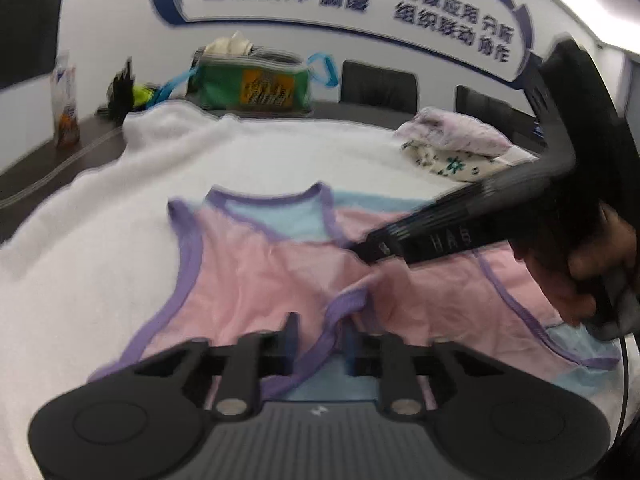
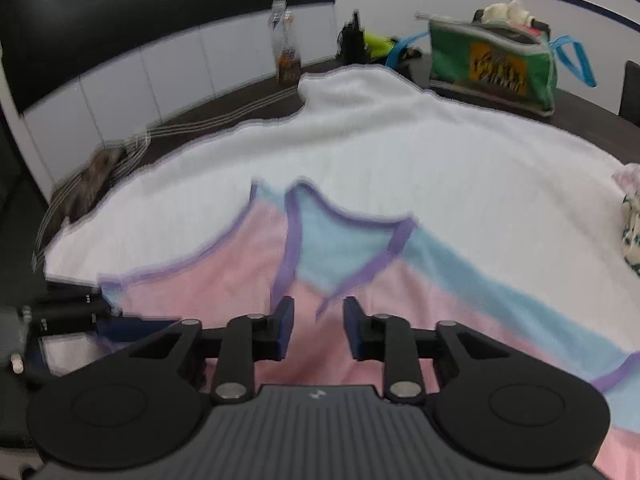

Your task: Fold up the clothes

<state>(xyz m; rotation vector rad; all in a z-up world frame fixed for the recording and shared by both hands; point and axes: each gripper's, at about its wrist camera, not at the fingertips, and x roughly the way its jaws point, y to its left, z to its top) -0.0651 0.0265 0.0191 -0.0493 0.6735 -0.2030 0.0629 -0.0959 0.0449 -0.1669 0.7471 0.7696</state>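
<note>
While spread flat on a white towel [image 2: 360,148], pink and blue tank top [image 1: 260,272] with purple trim, neckline toward the far side. Far left, a bottle [image 1: 64,104] upright on the dark table [image 1: 48,160]; then a green bag [image 1: 256,88]. Near centre, left gripper [image 1: 320,340] partly open — a purple-edged fold of the top between its fingers, grip not certain. Right gripper [image 2: 319,328] partly open above the pink cloth, holding nothing. Far right, a heap of patterned clothes [image 1: 456,144] — near it a hand [image 1: 580,276] on the handle.
</note>
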